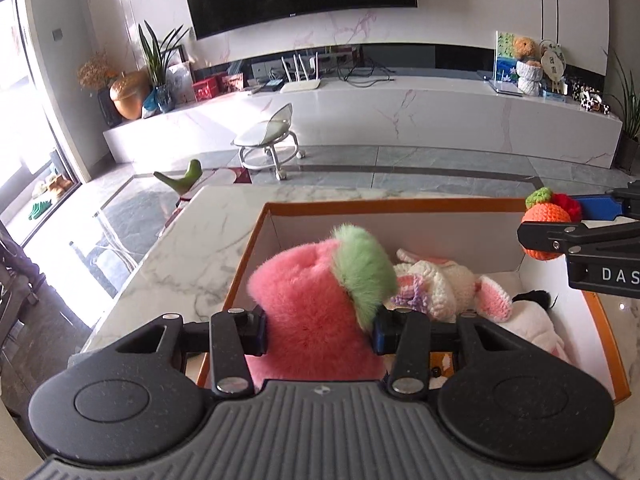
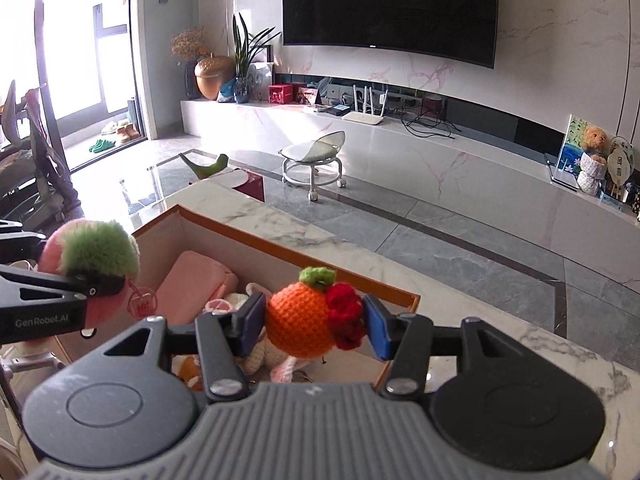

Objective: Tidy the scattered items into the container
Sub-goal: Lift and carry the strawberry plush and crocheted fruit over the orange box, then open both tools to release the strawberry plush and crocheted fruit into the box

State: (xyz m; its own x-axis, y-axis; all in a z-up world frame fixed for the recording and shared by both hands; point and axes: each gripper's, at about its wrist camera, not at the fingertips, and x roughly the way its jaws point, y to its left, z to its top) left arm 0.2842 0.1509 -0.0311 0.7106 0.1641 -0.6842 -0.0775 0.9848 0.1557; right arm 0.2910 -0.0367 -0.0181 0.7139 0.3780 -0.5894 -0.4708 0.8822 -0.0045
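Both toys hang over the box point(image 1: 256, 236) at mid-frame, the left gripper point(image 1: 319, 330) clenched on the pink plush peach point(image 1: 308, 312) and the right gripper point(image 2: 315, 326) on the crocheted orange point(image 2: 300, 316), so the next move is probably to lower them and release the jaws.

Box point(image 1: 472, 205) open-topped; crochet bunny point(image 1: 436, 284) fills right floor; far-left corner by pink pouch point(image 2: 196, 280) free.

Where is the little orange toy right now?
The crocheted orange toy is pinched in the right claw, hanging over the open box, near its right side, above the white crocheted bunny.
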